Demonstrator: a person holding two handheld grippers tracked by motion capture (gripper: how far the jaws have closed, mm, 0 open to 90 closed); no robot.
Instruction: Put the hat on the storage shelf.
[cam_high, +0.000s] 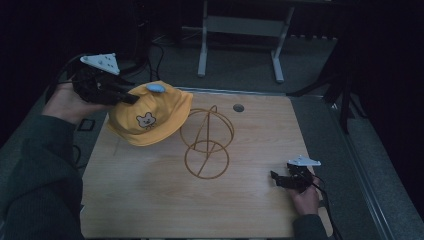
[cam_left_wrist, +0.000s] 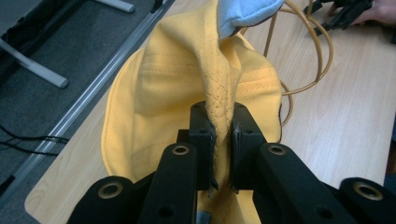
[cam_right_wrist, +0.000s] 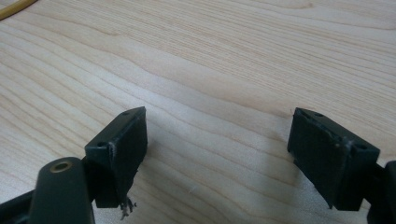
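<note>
**Soft yellow hat pinched at its brim**

Your left gripper (cam_left_wrist: 219, 140) is clenched on the stitched brim of a yellow hat (cam_high: 150, 112), lifted over the table's (cam_high: 150, 200) far left corner beside a wire stand (cam_high: 206, 142). Expect it light, floppy; hold the brim. Bear face, blue top button. Your right gripper (cam_right_wrist: 217, 156) rests released.

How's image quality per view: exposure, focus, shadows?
High view: dim, surroundings nearly black, yellow hat and wire stand still readable. Left gripper view: well lit, fabric fold sharp between the left gripper jaws. Right gripper view: bright table, soft shadows under the open right gripper, far grain slightly blurred.
</note>
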